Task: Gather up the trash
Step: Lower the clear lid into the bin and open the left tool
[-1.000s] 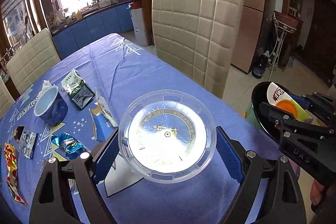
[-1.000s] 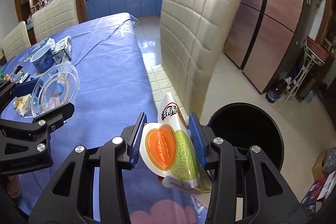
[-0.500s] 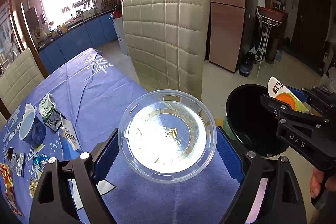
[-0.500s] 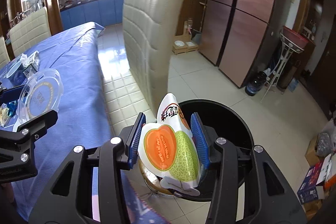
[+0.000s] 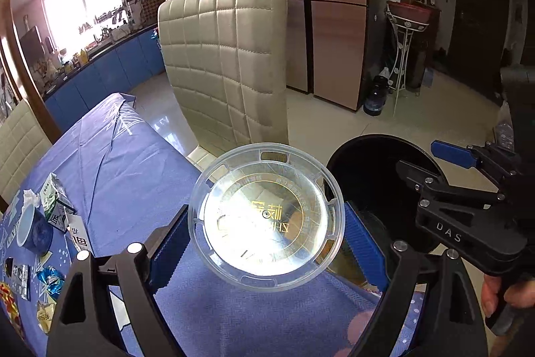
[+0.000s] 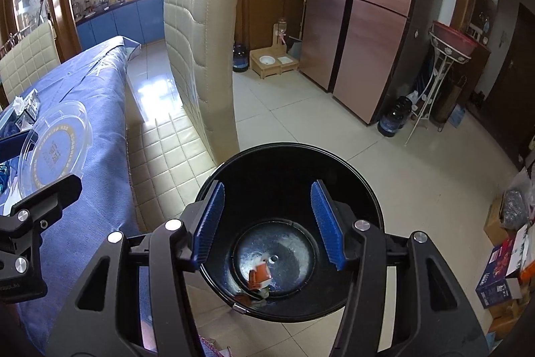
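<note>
- Now right gripper (image 6: pixel 267 225) over black trash bin (image 6: pixel 364 189), jaws opening, nothing between the blue pads.
- One orange-and-white wrapper (image 6: pixel 259 273) at the bin's bottom, with a bit of green scrap beside it; counted as collected.
- Left gripper (image 5: pixel 264 251) wide apart but clamped on clear plastic lid (image 5: pixel 265 218), pads touching its rim on both sides, lid tilted toward the camera.
- Lid above the table's near corner, just beside the bin's rim; not yet in.
- Plenty left on the blue tablecloth (image 5: pixel 127 163), far left in the left wrist view: torn milk carton (image 5: pixel 53 203), blue cup (image 5: pixel 33 228) with tissue in it, blue foil wrapper (image 5: pixel 50 280), silver packet (image 5: pixel 21 276), red-and-yellow wrapper (image 5: pixel 10 296), pale crumpled wrapper (image 5: pixel 45 315).
- White printed card (image 5: pixel 80 240) near the carton, partly hidden behind the left finger.
- Judged early to midway: one item binned, one in hand at the bin, roughly half a dozen pieces on the table.
- Likely next: lid over the bin mouth and released, then back to the litter cluster.
- Cream quilted chair (image 5: pixel 227 62) between table and bin; tight corner for the lid's path.
</note>
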Demonstrator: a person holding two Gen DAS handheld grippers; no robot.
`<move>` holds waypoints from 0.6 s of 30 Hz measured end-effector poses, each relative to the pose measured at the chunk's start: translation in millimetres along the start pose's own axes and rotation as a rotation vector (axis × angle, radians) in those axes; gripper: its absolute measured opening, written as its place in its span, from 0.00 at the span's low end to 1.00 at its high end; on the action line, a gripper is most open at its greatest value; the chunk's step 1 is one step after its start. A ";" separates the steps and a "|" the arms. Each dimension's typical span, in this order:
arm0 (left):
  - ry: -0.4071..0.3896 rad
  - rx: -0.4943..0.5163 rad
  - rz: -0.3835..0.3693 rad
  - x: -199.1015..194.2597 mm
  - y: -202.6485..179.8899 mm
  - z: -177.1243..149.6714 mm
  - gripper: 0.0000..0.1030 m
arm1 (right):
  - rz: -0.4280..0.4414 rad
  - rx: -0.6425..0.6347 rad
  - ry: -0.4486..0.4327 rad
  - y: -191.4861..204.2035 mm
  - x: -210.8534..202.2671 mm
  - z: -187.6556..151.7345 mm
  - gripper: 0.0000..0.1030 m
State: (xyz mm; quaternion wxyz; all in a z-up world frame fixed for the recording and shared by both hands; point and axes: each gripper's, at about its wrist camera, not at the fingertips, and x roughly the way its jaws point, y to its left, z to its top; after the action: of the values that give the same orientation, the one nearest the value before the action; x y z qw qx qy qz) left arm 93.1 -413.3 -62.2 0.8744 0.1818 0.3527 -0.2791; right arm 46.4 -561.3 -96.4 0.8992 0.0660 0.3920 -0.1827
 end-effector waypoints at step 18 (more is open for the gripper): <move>0.003 0.115 -0.144 22.1 -77.3 30.9 0.83 | -0.156 0.070 -0.013 -53.7 -3.4 -11.8 0.54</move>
State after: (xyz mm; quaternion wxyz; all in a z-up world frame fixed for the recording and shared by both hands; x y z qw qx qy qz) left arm 74.5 -497.4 -66.3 0.8398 0.2063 0.3496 -0.3606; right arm 15.7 -606.9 -100.7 0.8819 0.0654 0.3837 -0.2660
